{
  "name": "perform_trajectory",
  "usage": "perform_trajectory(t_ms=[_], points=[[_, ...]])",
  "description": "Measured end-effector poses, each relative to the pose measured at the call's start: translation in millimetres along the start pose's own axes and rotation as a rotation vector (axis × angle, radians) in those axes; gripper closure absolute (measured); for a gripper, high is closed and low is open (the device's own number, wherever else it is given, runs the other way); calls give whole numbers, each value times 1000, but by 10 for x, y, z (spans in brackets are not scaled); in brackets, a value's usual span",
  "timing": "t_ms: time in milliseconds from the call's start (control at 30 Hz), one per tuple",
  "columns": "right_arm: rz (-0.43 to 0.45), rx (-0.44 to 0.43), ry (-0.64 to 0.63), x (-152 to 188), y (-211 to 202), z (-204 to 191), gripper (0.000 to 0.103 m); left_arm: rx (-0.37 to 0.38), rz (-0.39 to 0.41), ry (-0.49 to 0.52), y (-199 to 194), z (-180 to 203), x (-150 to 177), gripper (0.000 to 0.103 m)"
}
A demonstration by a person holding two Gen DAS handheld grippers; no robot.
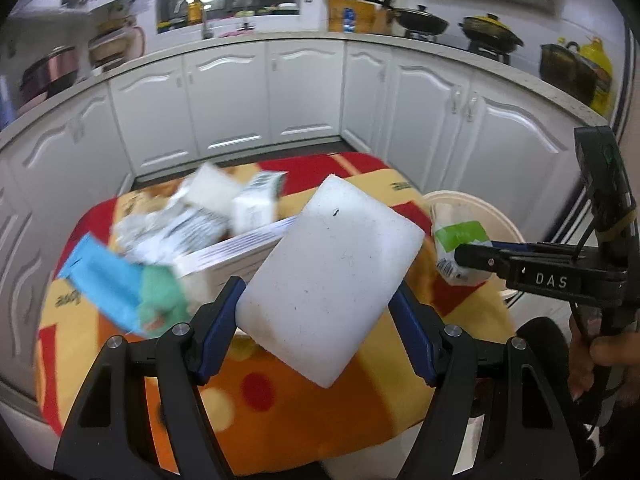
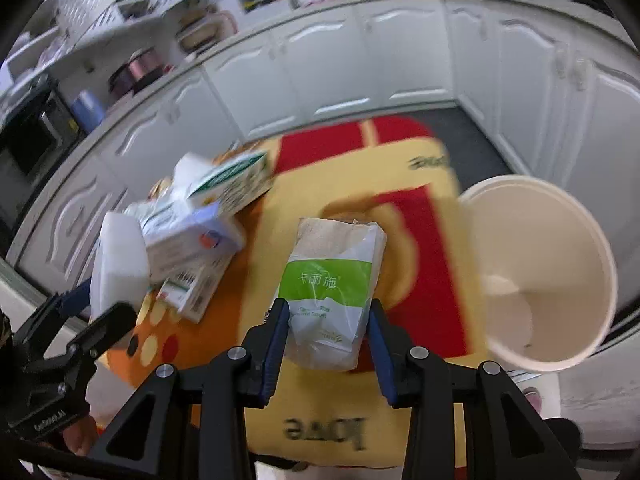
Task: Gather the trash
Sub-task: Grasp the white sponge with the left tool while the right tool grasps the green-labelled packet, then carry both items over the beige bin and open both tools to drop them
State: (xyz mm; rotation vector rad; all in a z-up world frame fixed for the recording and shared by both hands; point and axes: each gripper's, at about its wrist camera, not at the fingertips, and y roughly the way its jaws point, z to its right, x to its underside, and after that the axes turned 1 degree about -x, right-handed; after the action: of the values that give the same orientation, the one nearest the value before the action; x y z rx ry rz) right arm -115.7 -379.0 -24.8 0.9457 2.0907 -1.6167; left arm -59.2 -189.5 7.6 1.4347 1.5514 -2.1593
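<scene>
My left gripper point(image 1: 318, 300) is shut on a white foam block point(image 1: 332, 276), held tilted above the table; the block also shows in the right wrist view point(image 2: 116, 264). My right gripper point(image 2: 328, 320) is shut on a tissue packet with a green label point(image 2: 332, 284), held above the table; the packet also shows in the left wrist view point(image 1: 460, 240). A pile of trash lies on the table: cartons and boxes point(image 2: 200, 224), a blue and green wrapper point(image 1: 120, 284), and crumpled paper point(image 1: 168, 228). A cream bin point(image 2: 552, 272) stands at the table's right edge.
The table is covered with a red, yellow and orange cloth point(image 1: 300, 412). White kitchen cabinets point(image 1: 240, 96) curve around behind it, with pots on the counter point(image 1: 424, 20). The floor between table and cabinets is dark.
</scene>
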Motion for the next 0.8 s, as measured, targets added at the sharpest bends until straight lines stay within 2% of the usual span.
perform_trajectory(t_ms=[267,400,567,733,800], points=[[47,80,128,-57,-263,731,65,72,-48,59,374,545,-180,31],[56,135,157,-53,-321,1062,65,132,-86,45,615,766,-311,31],[37,197,177,-49,-247,1401,65,169,-104,73,929,1092,-488,31],[13,239,225,-64,-98,1712,65,219,-133,55,1246,1371,-612,30],[6,250,239,-50,-79,1788,54,251,-142,35,1335,1429,-646,28]])
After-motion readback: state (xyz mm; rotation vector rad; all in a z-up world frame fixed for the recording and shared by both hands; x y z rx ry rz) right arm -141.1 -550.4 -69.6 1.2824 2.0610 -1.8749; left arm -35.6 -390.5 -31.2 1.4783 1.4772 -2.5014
